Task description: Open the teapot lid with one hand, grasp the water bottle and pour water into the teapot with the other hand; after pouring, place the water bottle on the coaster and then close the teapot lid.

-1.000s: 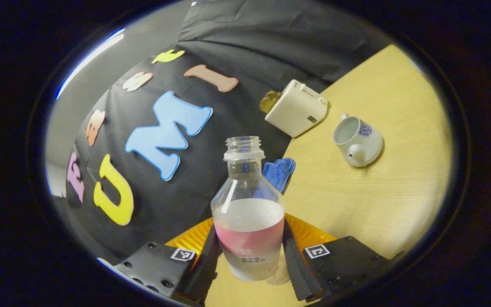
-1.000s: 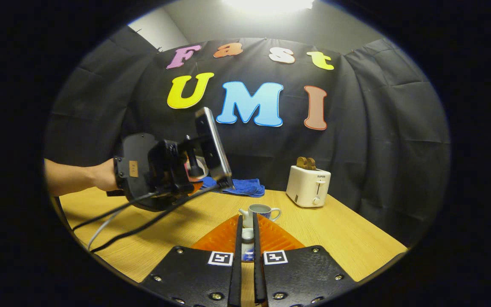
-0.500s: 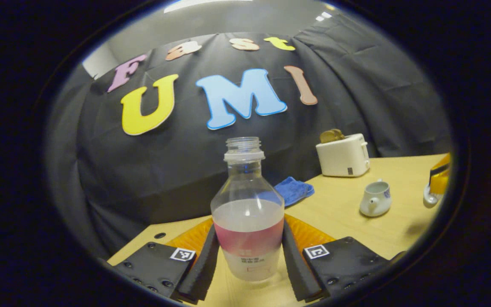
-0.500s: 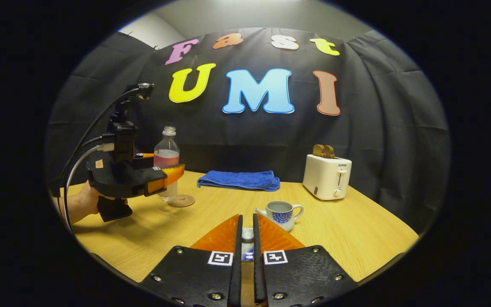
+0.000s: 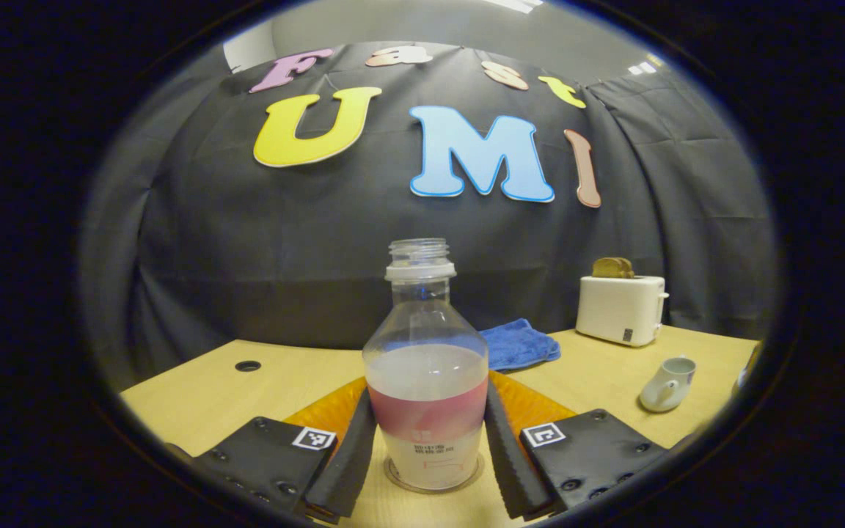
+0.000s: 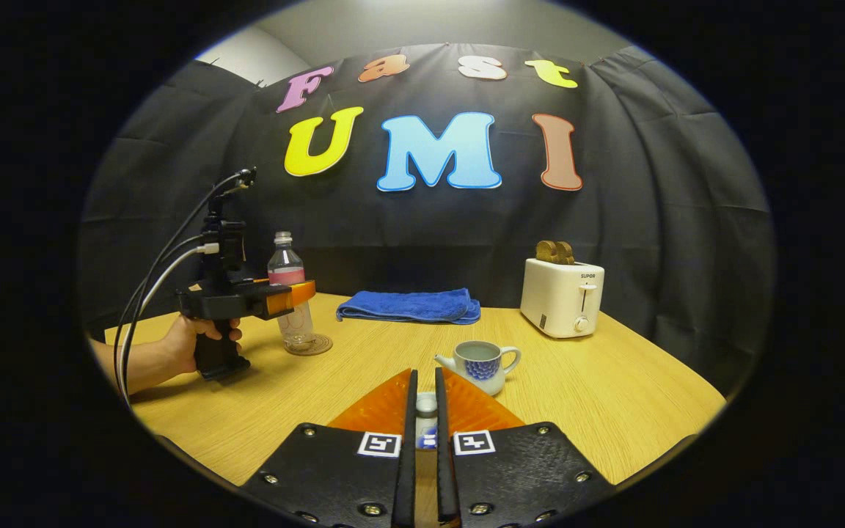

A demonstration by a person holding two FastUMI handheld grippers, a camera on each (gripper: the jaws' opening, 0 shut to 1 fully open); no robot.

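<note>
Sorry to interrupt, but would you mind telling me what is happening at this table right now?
A person is working with two handheld grippers. The left gripper grips an uncapped water bottle standing on the coaster, part full. The right gripper has its jaws pinched on the teapot lid, held away from the open teapot. A blue towel and toaster sit behind.

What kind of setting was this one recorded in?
Probably a staged recording booth, not a real kitchen: a black cloth wall backs a wooden table set with household props, a toaster, a folded blue towel and a small teapot.
</note>
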